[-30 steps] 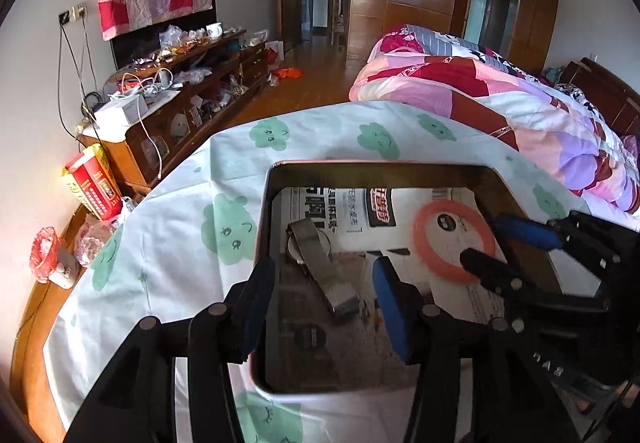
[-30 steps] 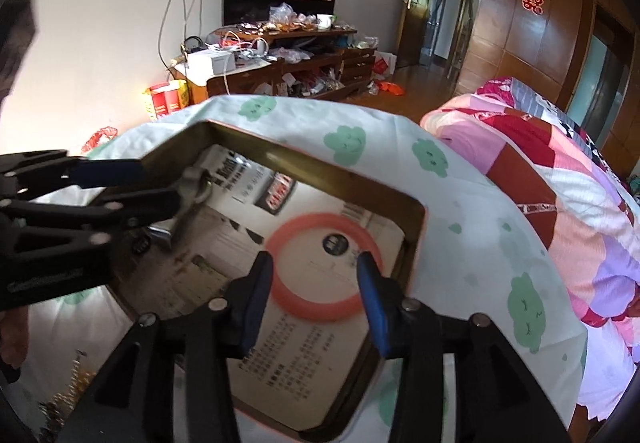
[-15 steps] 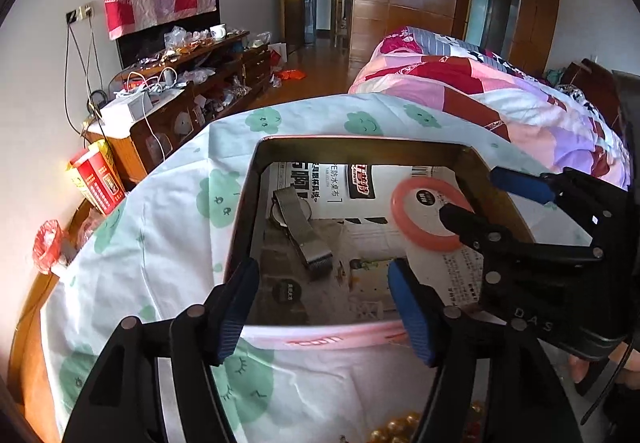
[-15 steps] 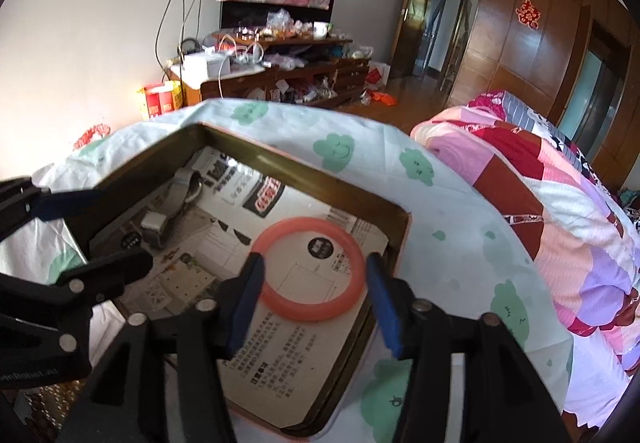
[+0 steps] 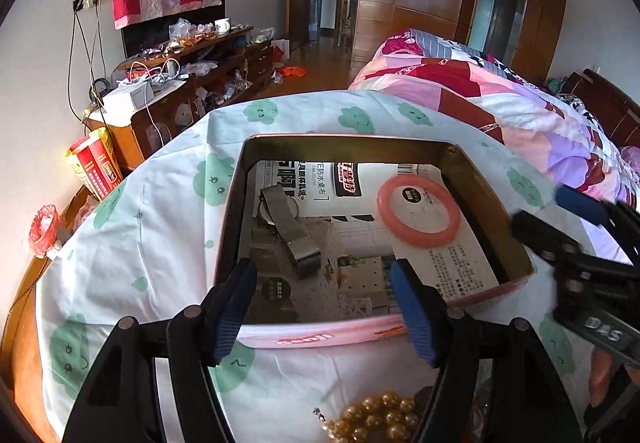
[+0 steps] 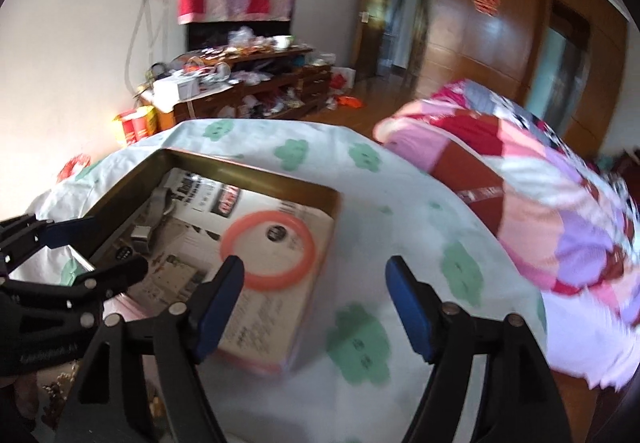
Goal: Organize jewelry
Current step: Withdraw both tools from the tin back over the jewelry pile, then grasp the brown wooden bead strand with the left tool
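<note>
Left wrist | both hand-held grippers [image 5: 324, 307] [image 6: 314, 303] spread, pulled back from tin [image 5: 312, 333] | bangle [image 5: 418, 211] stays inside

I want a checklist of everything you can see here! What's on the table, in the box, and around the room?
Surface: white tablecloth with green cloud prints.
Job's things: open pink tin box lined with printed paper; inside lie an orange-pink round bangle and a grey mesh watch strap; gold bead necklace outside, nearer the camera.
Clutter: nothing seen on the cloth.
Grippers: left gripper and right gripper both open, empty.
Cables: white cords on the wooden cabinet.
Surroundings: patchwork quilt bed, red-yellow carton.
</note>
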`<state>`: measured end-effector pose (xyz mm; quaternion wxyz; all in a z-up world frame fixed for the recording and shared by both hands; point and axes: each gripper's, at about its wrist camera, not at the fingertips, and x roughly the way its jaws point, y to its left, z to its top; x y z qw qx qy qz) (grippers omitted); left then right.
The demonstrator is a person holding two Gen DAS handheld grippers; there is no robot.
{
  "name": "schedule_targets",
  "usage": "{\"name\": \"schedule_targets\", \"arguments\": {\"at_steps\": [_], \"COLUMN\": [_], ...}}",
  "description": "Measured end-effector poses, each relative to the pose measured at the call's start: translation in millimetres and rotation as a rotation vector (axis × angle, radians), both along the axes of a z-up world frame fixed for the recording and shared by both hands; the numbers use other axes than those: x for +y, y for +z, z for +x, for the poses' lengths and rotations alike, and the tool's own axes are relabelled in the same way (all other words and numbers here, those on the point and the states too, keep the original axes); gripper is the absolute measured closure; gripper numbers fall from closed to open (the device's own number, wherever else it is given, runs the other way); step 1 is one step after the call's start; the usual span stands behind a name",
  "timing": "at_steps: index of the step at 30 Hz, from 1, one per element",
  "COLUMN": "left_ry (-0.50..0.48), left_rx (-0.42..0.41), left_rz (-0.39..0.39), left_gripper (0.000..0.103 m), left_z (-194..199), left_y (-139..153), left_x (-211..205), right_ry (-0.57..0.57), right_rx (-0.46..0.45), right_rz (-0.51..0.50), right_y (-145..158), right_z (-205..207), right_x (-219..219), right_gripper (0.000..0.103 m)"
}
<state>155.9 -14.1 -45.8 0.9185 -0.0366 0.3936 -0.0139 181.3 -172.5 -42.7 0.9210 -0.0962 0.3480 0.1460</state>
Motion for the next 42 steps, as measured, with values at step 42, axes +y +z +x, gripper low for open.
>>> {"name": "schedule_targets", "arguments": {"at_steps": [42], "left_ry": [-0.074], "left_rx": [0.03], "left_rz": [0.094], "left_gripper": [0.033], "left_z": [-158.8], "left_y": [-1.6], "left_x": [-1.7], "right_ry": [-0.063], "right_rx": [0.038], "right_rz": [-0.054], "right_y": [-18.6], "right_z": [-142.4], "right_x": [-23.8], "right_gripper": [0.022]}}
